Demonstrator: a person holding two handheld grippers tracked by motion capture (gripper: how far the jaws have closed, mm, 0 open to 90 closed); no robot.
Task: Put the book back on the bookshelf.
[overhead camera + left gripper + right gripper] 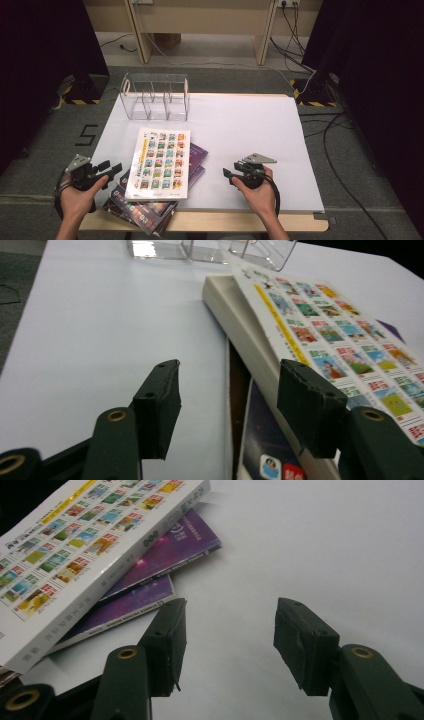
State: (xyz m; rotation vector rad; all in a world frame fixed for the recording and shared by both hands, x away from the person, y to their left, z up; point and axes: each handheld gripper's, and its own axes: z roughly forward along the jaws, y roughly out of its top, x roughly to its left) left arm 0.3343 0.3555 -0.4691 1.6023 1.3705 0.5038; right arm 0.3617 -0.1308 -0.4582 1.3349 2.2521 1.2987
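A thick white book (pixel 160 164) with rows of small coloured pictures on its cover lies on top of a stack of purple books (pixel 199 156) and dark magazines (pixel 140 210) near the table's front left. My left gripper (pixel 114 169) is open just left of the stack; its own view shows the white book's page edge (pixel 240 325) ahead between the jaws, untouched. My right gripper (pixel 227 175) is open to the right of the stack, over bare white table, with the white book (pixel 75 535) and purple books (pixel 165 555) off to its left.
A clear plastic divided rack (pixel 155 97) stands at the back left of the white table top (pixel 250 125). Dark curtains flank both sides, and cables run along the floor at the right. The table's wooden front edge (pixel 225 220) is close to the hands.
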